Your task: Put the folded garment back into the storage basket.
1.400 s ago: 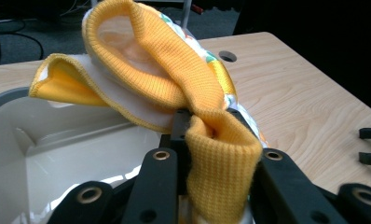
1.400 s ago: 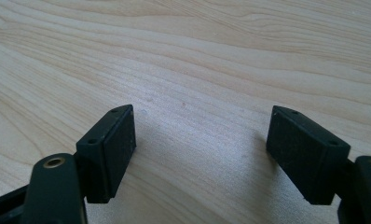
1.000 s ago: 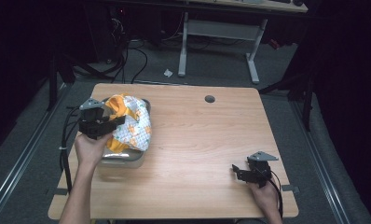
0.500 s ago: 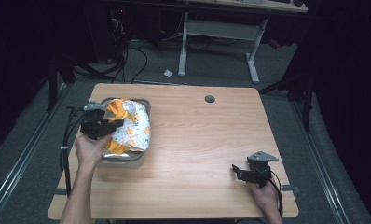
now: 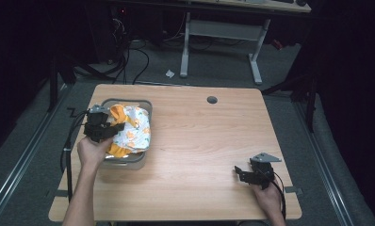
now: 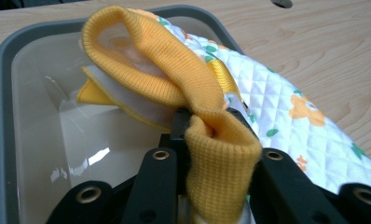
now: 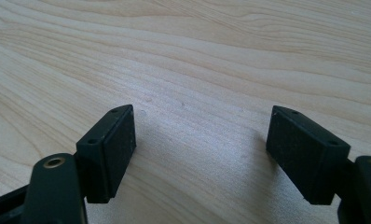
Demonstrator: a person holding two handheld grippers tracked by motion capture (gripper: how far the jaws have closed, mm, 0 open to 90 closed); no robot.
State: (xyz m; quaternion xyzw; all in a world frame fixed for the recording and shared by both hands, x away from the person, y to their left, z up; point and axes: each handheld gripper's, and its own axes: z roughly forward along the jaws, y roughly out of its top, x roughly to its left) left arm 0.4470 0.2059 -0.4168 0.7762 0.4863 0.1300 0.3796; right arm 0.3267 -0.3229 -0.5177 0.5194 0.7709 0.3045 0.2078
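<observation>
Fabric — a quilted garment [image 6: 286,93] with an orange ribbed cuff [image 6: 221,158] — is clamped in the left gripper [image 5: 101,128] over the grey bin [image 5: 129,162] at centre left. The right gripper [image 5: 252,175], lower right, is held with jaws apart — nothing between them.

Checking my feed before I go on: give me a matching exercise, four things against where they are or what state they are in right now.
Things:
1. left gripper
2. right gripper
3. grey bin
4. quilted garment

States:
A. jaws wide apart over bare wood
B. stands at the table's left side
C. shut on the yellow ribbed cuff
D. lies partly in the bin, draped over its rim

Pairs: 1-C, 2-A, 3-B, 4-D
</observation>
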